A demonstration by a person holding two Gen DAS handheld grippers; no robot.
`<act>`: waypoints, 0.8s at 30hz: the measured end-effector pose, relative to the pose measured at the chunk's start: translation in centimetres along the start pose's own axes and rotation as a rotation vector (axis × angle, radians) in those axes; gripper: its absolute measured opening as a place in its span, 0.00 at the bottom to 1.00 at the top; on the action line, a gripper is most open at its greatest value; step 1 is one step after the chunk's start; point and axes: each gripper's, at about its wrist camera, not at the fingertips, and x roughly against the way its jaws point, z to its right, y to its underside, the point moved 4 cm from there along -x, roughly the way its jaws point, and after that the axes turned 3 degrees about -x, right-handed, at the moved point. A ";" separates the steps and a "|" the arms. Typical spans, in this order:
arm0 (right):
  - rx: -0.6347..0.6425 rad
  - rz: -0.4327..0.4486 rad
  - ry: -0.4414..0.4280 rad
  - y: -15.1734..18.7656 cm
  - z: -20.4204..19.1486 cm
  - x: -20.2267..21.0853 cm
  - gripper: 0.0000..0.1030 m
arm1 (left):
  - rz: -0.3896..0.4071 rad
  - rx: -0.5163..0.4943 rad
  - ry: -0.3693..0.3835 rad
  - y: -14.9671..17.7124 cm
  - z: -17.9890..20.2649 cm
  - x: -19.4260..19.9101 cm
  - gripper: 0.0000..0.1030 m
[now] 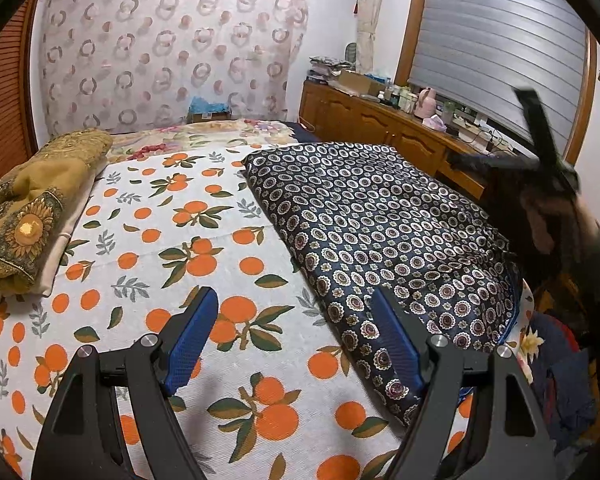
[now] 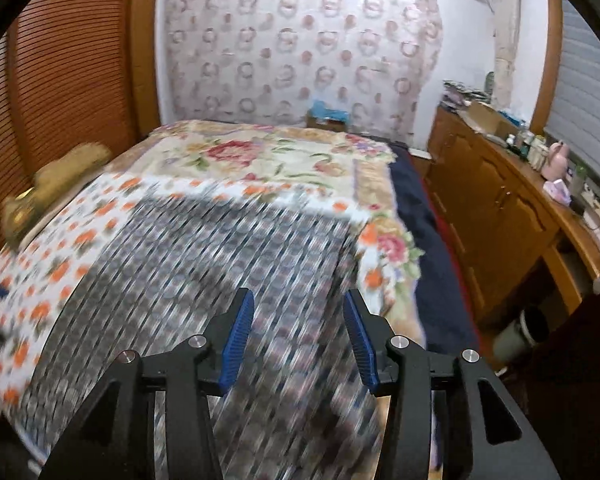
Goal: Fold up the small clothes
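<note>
Left wrist view: left gripper (image 1: pixel 292 336) fingers spread, empty; right gripper (image 2: pixel 298 336) fingers parted, empty, above navy patterned garment (image 1: pixel 380 232).

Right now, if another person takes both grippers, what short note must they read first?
Left gripper: open, empty, over the orange-print sheet.
Right gripper: open, nothing between its pads, above the navy patterned garment; this view is blurred.
The navy garment lies folded and flat on the sheet's right side. A folded mustard piece sits at the left edge.
Left to do: more clothes seem piled past the bed's right edge.
</note>
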 end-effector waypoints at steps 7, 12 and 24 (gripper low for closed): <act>-0.026 -0.012 -0.030 5.9 -0.5 3.3 0.47 | -0.008 -0.025 0.004 -0.2 1.1 -0.2 0.77; -0.096 -0.021 -0.018 8.6 0.7 5.5 0.47 | -0.018 -0.036 0.007 -0.1 1.7 -0.6 0.77; -0.152 -0.039 -0.030 11.7 0.4 8.1 0.47 | -0.046 -0.054 0.028 0.6 3.0 -1.6 0.77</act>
